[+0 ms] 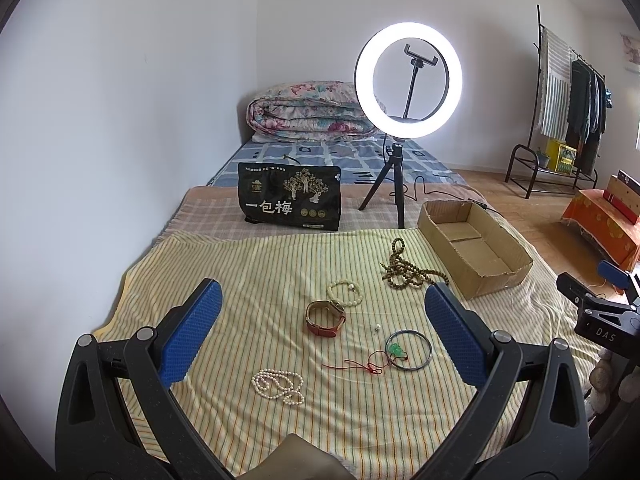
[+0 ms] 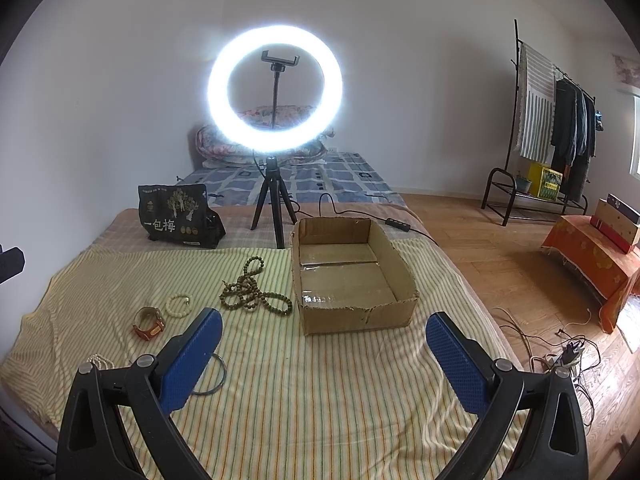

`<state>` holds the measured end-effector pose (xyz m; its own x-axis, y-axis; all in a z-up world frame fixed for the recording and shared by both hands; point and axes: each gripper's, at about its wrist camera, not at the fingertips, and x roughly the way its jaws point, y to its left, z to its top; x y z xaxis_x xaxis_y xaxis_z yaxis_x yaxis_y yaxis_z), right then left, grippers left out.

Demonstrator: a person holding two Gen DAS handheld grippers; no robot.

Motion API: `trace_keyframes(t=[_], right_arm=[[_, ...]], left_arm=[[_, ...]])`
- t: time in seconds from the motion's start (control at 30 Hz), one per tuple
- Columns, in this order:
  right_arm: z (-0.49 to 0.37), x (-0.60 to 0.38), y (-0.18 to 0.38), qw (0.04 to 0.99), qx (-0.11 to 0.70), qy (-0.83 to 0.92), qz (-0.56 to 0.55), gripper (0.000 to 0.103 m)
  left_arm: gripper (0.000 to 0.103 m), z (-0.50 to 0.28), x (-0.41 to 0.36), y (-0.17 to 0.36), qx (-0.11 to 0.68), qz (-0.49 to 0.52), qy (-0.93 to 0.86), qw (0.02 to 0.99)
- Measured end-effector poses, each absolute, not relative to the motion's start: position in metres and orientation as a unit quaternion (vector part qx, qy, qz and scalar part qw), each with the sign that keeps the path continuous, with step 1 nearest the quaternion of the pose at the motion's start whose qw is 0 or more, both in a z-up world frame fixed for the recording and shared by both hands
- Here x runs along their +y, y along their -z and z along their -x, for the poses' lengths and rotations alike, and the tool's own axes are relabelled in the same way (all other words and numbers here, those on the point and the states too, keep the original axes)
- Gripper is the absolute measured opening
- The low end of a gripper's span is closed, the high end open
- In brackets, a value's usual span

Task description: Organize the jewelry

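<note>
Jewelry lies on a yellow striped cloth [image 1: 240, 280]. In the left wrist view: a brown bead string [image 1: 404, 270], a cream bead bracelet [image 1: 345, 292], a red-strap watch [image 1: 325, 318], a dark bangle [image 1: 410, 350] with a green pendant on red cord [image 1: 394, 350], and a white pearl necklace [image 1: 279, 385]. An empty cardboard box [image 1: 474, 246] stands at the right; it also shows in the right wrist view [image 2: 352, 276]. My left gripper [image 1: 322, 332] is open above the watch and bangle. My right gripper [image 2: 324, 360] is open, in front of the box.
A lit ring light on a tripod [image 1: 408, 80] and a black snack bag [image 1: 289, 198] stand behind the cloth. A folded quilt [image 1: 312, 112] lies at the bed's far end. A clothes rack [image 2: 560, 140], an orange-covered stand [image 2: 596, 264] and floor cables [image 2: 560, 352] are to the right.
</note>
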<state>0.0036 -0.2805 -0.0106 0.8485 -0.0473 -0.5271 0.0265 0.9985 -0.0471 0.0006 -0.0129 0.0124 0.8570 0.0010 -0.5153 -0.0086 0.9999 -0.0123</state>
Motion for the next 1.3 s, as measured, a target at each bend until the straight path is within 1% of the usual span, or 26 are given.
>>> trace_keyframes(t=[0.27, 0.47, 1.0, 1.3], right_arm=[[-0.007, -0.275, 0.011, 0.960, 0.278, 0.012, 0.017, 0.103], [-0.008, -0.269, 0.010, 0.960, 0.280, 0.003, 0.016, 0.103], [-0.023, -0.244, 0.017, 0.953, 0.301, -0.036, 0.011, 0.103], [-0.050, -0.220, 0.036, 0.934, 0.351, -0.066, 0.031, 0.103]], left_arm=[[0.103, 0.000, -0.015, -0.010, 0.269, 0.008, -0.003, 0.963], [0.103, 0.001, -0.002, 0.001, 0.279, 0.015, -0.008, 0.960], [0.103, -0.016, 0.054, 0.047, 0.366, 0.051, -0.029, 0.929], [0.103, -0.021, 0.079, 0.071, 0.411, 0.083, -0.027, 0.907]])
